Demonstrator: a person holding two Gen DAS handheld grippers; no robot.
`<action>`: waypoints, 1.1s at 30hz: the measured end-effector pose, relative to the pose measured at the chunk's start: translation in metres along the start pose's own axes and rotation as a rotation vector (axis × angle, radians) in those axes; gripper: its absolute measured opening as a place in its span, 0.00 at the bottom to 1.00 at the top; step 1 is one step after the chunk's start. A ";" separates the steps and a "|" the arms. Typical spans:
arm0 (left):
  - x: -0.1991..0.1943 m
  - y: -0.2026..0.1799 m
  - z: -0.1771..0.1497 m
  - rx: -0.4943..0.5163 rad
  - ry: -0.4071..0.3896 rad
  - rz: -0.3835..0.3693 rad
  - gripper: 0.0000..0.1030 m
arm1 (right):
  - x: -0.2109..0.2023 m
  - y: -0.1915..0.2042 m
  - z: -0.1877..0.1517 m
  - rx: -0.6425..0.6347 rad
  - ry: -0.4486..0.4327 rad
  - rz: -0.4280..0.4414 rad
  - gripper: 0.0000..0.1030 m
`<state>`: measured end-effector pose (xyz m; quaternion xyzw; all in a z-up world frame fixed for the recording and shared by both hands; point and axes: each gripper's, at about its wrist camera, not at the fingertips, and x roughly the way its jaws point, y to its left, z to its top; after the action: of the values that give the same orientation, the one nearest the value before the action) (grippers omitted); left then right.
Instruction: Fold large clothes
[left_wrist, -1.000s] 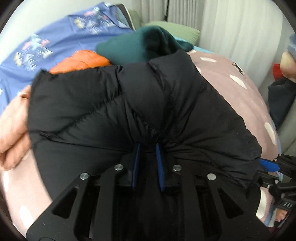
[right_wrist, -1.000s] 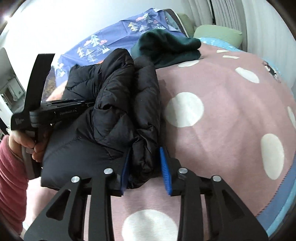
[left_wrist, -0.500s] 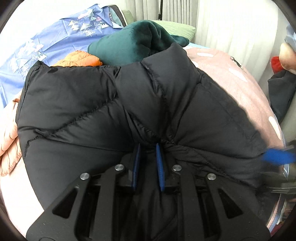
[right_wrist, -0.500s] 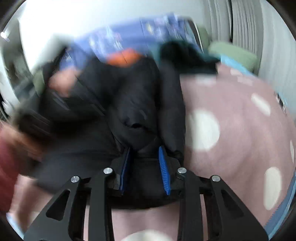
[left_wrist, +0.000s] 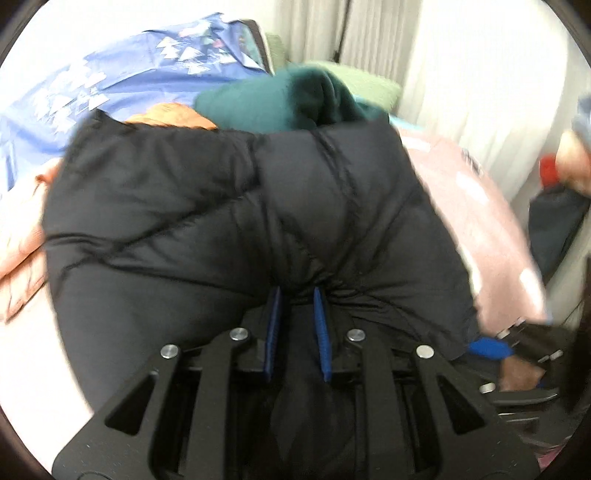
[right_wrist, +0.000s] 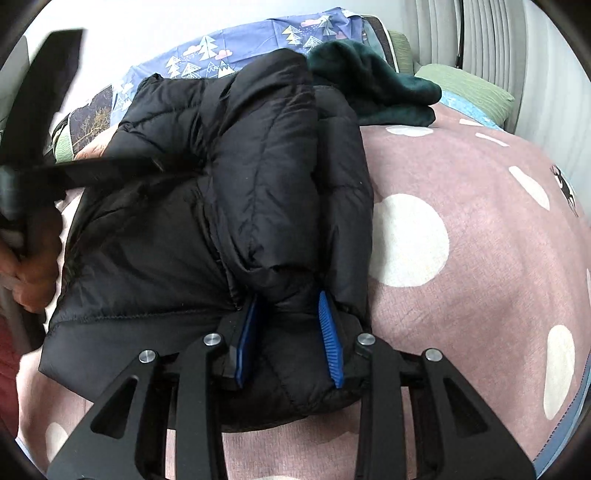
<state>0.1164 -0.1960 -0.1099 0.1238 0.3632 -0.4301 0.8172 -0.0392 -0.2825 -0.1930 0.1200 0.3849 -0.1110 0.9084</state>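
Right wrist view: the black jacket (right_wrist: 221, 206), bunched a second ago, now lies flatter on the bed (right_wrist: 480, 240); both grippers' jaws pinch its near edge, so the fold looks nearly set.

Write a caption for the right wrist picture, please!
Right tool pinching a black puffy jacket on a pink spotted blanket.

no readable text, labels, brands or numbers anywhere

Black quilted jacket (right_wrist: 229, 206); pink blanket (right_wrist: 480, 258) with white dots.
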 end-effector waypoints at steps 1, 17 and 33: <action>-0.011 0.003 0.004 -0.016 -0.034 -0.012 0.19 | 0.001 -0.001 0.001 0.005 0.001 0.005 0.31; 0.032 0.090 0.012 -0.168 0.005 0.090 0.23 | -0.007 0.006 -0.011 0.000 -0.004 0.004 0.34; 0.028 0.083 0.010 -0.096 0.028 0.148 0.21 | -0.041 0.046 0.089 -0.166 -0.143 0.138 0.28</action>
<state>0.1973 -0.1691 -0.1317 0.1167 0.3847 -0.3488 0.8466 0.0063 -0.2618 -0.0966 0.0624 0.3177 -0.0241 0.9458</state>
